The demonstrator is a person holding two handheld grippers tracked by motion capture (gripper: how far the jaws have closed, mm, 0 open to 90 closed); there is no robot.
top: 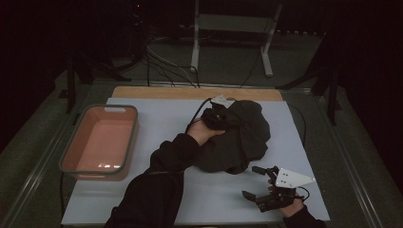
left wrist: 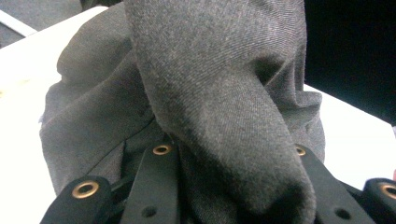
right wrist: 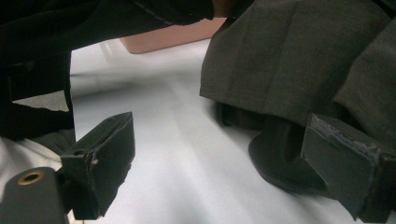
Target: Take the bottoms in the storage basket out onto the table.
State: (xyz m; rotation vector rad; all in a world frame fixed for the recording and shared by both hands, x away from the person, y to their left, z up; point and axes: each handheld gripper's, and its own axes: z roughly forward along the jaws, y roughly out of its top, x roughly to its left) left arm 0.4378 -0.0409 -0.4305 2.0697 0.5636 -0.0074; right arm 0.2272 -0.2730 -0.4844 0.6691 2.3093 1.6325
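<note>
High view: we see a dark grey cloth (top: 237,137) lying in a soft heap on the white desk (top: 161,114). It is rumpled, with round folds. The left claw (top: 219,115) sits at the far top of the heap. In the left gripper view a thick fold of the cloth (left wrist: 224,140) runs between the two black jaws, and they are nearly closed and pinch it. The fold hides the tips of the jaws, so we cannot see just where they touch.

The right claw (top: 257,183) rests low on the desk, just beside the near edge of the heap. Its jaws stand wide apart with nothing in them. In the right gripper view the cloth (right wrist: 299,60) hangs in front of that claw, and one dark flap lies by its right jaw.

A pink bin (top: 100,142) stands far to the left of the left claw. The room behind the desk is too dark to make out.
</note>
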